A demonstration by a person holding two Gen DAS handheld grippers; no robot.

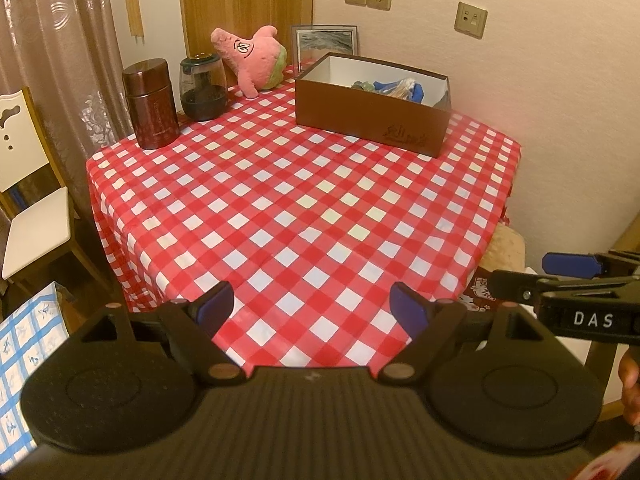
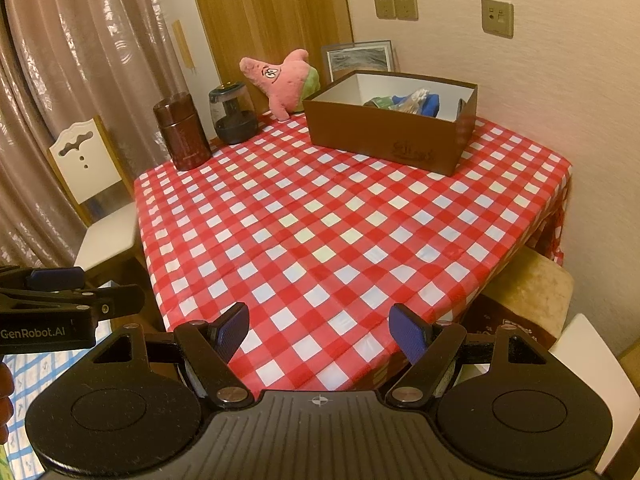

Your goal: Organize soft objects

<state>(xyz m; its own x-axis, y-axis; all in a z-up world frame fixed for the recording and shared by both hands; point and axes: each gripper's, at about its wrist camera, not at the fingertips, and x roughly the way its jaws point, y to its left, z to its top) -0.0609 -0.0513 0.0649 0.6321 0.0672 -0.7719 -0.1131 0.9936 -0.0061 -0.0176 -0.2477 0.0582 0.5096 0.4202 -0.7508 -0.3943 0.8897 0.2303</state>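
You hold both grippers back at the near edge of the table (image 2: 520,184), side by side and level, neither touching anything. Your left gripper (image 1: 312,308) has its jaws spread wide with nothing between the blue pads; your right gripper (image 2: 320,328) stands the same, released and empty. The brown box (image 1: 372,120) sits toward the far right corner of the table, open-topped, and already holds several soft items (image 1: 396,87), blue and greenish cloth as far as can be told; their exact kind is too small to make out. The pink plush star (image 1: 252,56) remains outside the box, propped upright at the far edge, leaning against the wall just left of the box and close to a framed picture (image 1: 326,40). A brown canister (image 1: 150,104) and a dark-lidded jar (image 1: 202,88) stand at the far left corner, hard goods and in my judgement no part of this job. The checked cloth across the middle carries nothing. I judge the task nearly complete, with the plush the one soft piece outstanding; the wide jaws suit its bulk, and the reach across the table is unobstructed.
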